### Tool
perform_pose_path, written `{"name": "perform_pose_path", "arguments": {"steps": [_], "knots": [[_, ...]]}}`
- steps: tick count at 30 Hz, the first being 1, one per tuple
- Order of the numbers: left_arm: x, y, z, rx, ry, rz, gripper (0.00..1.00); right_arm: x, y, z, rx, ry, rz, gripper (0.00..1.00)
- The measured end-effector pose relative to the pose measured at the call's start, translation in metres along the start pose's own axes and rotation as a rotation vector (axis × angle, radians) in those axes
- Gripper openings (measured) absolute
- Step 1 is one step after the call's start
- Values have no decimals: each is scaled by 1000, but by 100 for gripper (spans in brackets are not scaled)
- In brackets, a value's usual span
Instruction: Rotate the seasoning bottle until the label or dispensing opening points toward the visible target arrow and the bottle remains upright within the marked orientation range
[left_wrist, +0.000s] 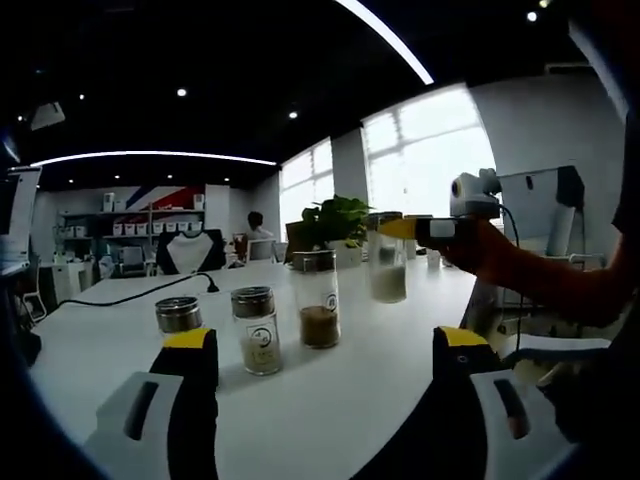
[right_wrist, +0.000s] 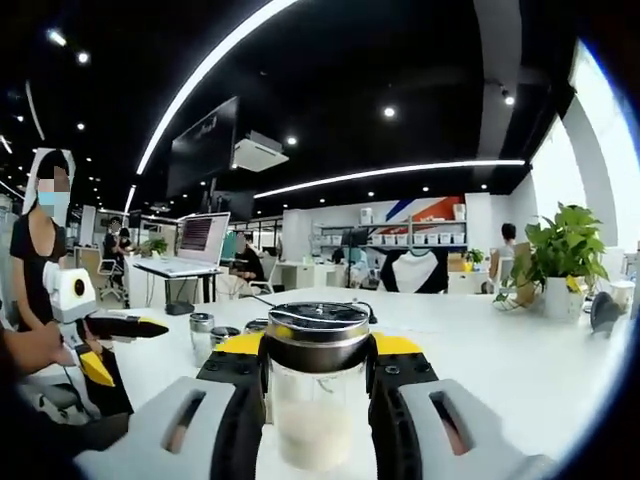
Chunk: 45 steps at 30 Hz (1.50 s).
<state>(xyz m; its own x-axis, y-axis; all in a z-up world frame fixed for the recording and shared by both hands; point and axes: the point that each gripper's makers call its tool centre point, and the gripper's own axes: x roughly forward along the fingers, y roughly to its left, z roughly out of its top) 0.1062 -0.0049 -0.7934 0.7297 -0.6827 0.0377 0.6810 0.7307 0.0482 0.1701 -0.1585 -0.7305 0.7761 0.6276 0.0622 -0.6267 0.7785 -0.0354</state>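
Observation:
A glass seasoning bottle with a metal cap and white powder stands upright between the jaws of my right gripper, which is shut on it just under the cap. In the left gripper view the same bottle hangs above the white table, with the right gripper coming in from the right on an orange-sleeved arm. My left gripper is open, its jaws wide apart low over the table. Three more bottles stand in a row: a brown-filled one, a pale-filled one and one half hidden by the left jaw.
A potted plant stands at the table's far side, and a black cable runs across it at the left. The left gripper shows at the left of the right gripper view. A person stands beyond it, with desks and shelves behind.

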Motion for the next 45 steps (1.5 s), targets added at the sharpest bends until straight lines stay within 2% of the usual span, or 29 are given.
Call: {"name": "perform_pose_path", "arguments": {"steps": [6, 13, 19, 29, 32, 38, 41, 45], "knots": [[0, -6, 5, -9, -25, -26, 88, -3, 32, -1, 0, 6, 84, 36], [5, -12, -3, -27, -22, -59, 79, -2, 69, -4, 13, -3, 190, 36], [5, -23, 3, -13, -65, -114, 70, 2, 112, -7, 33, -11, 306, 36], [-1, -17, 9, 12, -99, -132, 67, 15, 163, -8, -17, -12, 445, 36], [-1, -18, 6, 61, -86, -145, 68, 18, 173, -9, -33, -13, 483, 36], [-4, -21, 6, 68, -84, -173, 61, 21, 183, -10, -65, -13, 530, 36], [-3, -26, 4, 67, -87, -204, 55, 23, 185, -12, -43, -19, 557, 36], [-1, -31, 1, 73, -82, -211, 51, 24, 190, -15, -22, -25, 584, 36]]}}
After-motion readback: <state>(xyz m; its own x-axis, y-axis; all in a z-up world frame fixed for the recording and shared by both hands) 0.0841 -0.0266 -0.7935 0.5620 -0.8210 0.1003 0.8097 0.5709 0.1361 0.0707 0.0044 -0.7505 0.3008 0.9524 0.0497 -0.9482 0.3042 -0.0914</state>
